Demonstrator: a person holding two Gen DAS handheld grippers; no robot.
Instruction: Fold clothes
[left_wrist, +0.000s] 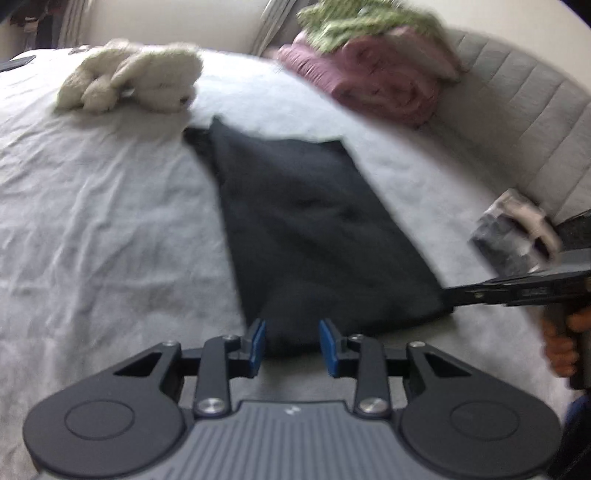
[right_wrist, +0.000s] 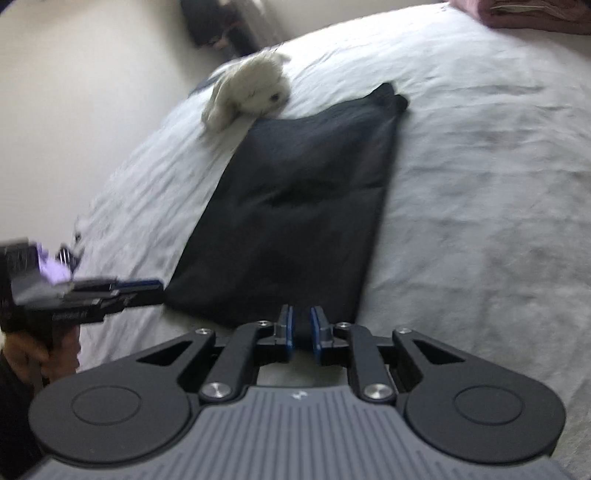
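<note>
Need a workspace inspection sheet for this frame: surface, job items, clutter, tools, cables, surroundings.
Surface: bed with wrinkled pale grey sheet.
Job's things: black garment lying flat as a long folded rectangle, near edge at both tools.
Clutter: cream plush toy beyond the garment's far end; pink folded blanket with a green knitted item on top; small dark and white bundle at the bed's edge.
Grippers: left tool open, garment edge between its pads, no pinch seen; right tool slightly open over the garment's edge.
Cables: nothing seen.
Surroundings: grey padded headboard; pale wall.
</note>
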